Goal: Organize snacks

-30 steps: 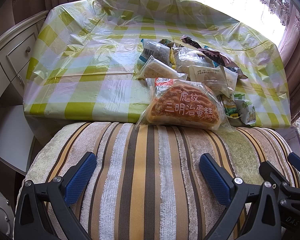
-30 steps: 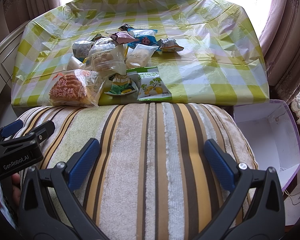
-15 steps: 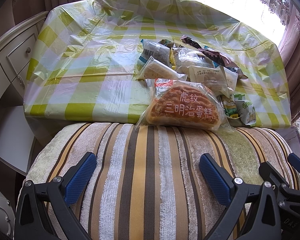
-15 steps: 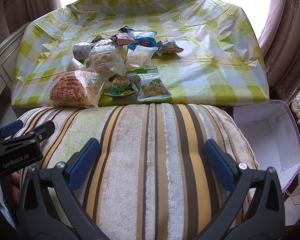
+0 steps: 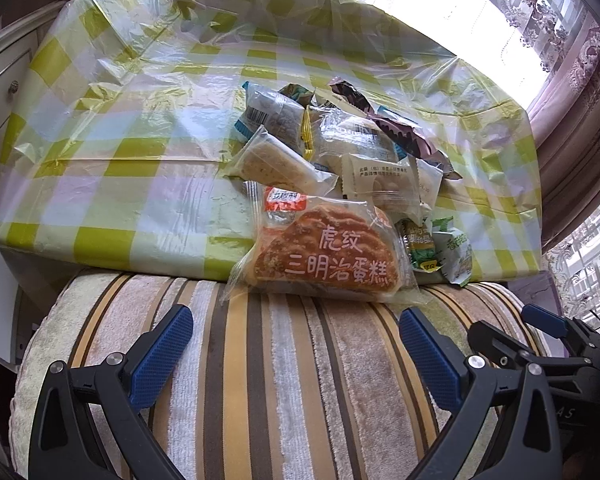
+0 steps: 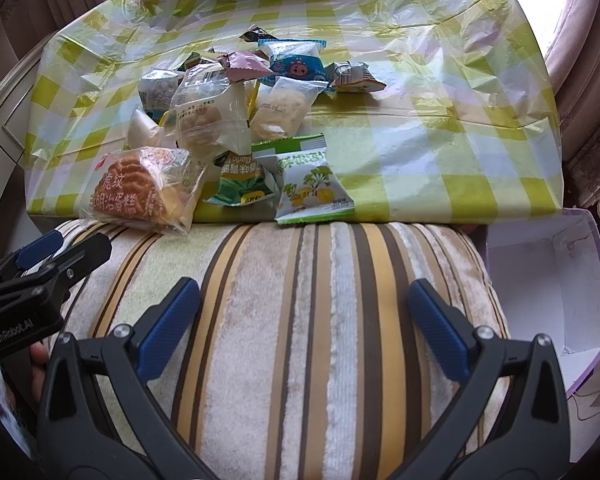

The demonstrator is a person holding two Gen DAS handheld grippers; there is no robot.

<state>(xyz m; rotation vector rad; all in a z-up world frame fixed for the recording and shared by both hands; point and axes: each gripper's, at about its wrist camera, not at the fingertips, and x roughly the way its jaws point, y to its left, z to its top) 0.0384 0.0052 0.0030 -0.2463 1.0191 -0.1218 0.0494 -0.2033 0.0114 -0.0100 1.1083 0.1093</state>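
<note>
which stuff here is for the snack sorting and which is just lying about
For the job:
- snack pile
- tiger-stripe cake pack
- green and white sachet
- white box, open, right of the cushion
- left gripper and right gripper, jaws apart, holding nothing

Just there:
- striped cushion
- checked cloth
- drawers
- curtains

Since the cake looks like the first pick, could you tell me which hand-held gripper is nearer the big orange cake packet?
Left. The left hand-held gripper sits almost straight behind the orange cake packet; the right hand-held gripper is further off, with the packet ahead to its left.
</note>
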